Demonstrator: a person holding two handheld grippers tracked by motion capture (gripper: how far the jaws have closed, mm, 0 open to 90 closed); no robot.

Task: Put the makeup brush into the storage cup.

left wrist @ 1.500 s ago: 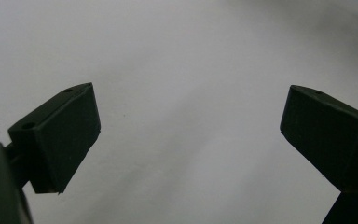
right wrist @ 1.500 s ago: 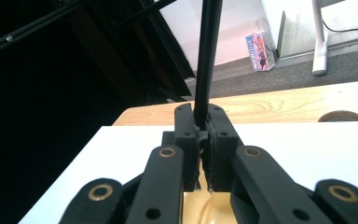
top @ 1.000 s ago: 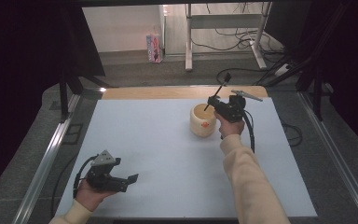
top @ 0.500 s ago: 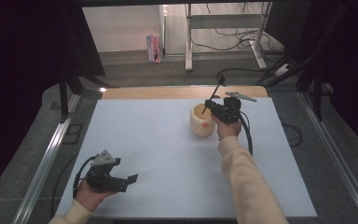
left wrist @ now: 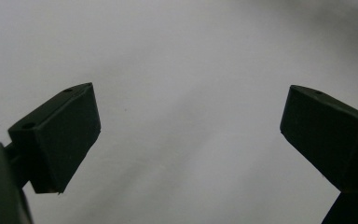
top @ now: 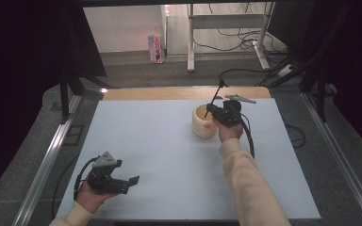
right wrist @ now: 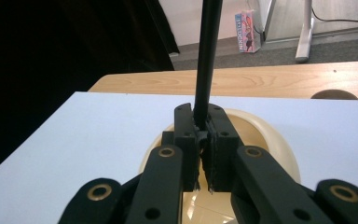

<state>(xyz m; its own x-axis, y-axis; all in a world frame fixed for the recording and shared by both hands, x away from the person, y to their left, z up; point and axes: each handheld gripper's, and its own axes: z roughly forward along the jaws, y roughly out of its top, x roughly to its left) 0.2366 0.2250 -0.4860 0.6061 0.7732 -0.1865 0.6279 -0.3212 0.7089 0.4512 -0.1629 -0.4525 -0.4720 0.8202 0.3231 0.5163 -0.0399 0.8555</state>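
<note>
The black rod runs out of the right gripper view's top edge, so its upper end is cut off. Below it, the right hand-held gripper hides most of the cream bowl, and the bowl's inside cannot be made out.

The cup looked like smooth, glossy cream plastic or ceramic; the blur left that unsettled. The rod rising toward twelve o'clock was matt black. The table had a pale matt covering, with bare wood at its far edge. The right gripper was matt black plastic.
</note>
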